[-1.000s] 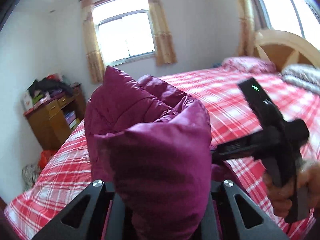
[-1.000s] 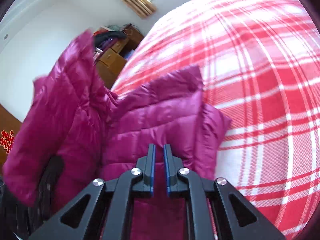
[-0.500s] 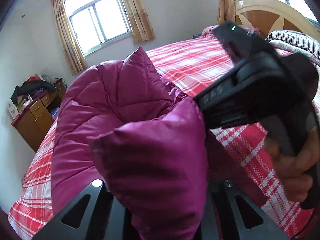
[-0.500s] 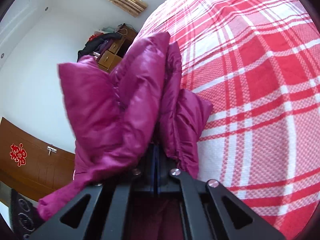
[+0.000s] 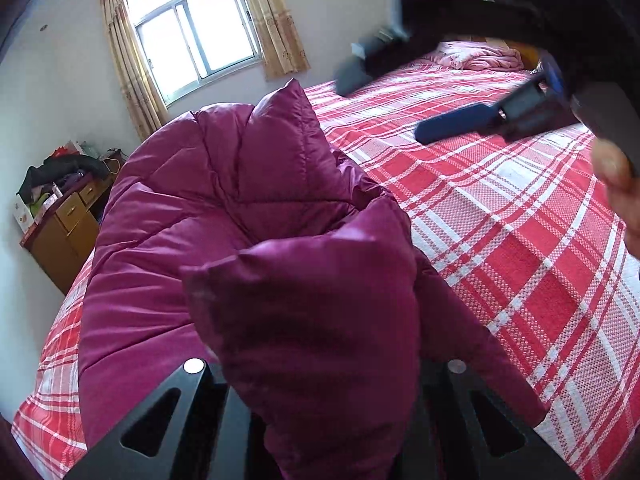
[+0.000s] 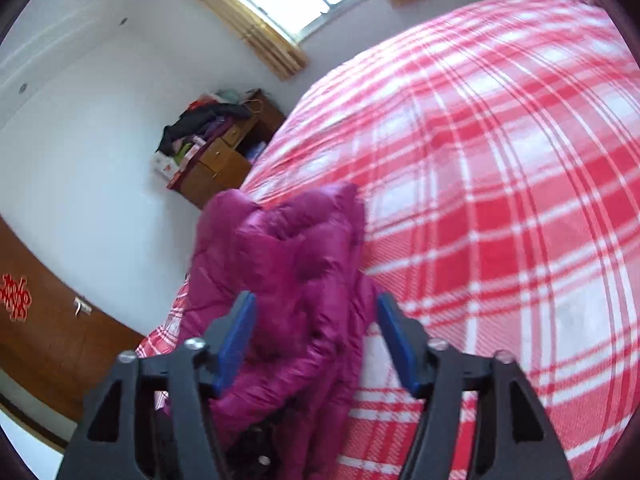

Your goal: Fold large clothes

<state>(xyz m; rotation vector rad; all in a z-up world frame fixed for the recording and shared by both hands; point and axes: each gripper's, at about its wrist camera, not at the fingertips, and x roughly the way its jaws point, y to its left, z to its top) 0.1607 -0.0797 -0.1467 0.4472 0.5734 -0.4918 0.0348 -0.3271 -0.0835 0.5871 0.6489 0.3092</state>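
Both hand-held grippers showed in the frames. Left hand-held gripper (image 5: 320, 420) was clamped on a bunched fold of the magenta puffer jacket (image 5: 224, 216), the padded cloth bulging up between its black arms and hiding the fingertips themselves. Beyond that held fold, the jacket spread in a quilted mound over the near left part of the bed (image 5: 500, 208), which was covered by a red and white checked bedspread.

In the right wrist view, the right hand-held gripper (image 6: 314, 340) had its jaws opening, the blue pads (image 6: 236, 340) standing well apart. A ridge of the jacket (image 6: 288, 280) appeared between them, but the pads were not pressing on it; whether the left pad brushed the cloth could not be told through the blur. From the left wrist view the same gripper hung blurred above the bedspread at the upper right, clear of the jacket, with part of a person's hand (image 5: 618, 184) at the right edge.

A wooden cabinet (image 5: 64, 236) piled with clothes and boxes stood by the wall left of the bed, below a curtained window (image 5: 196, 40). A pink pillow (image 5: 480, 58) lay at the far end of the bed.
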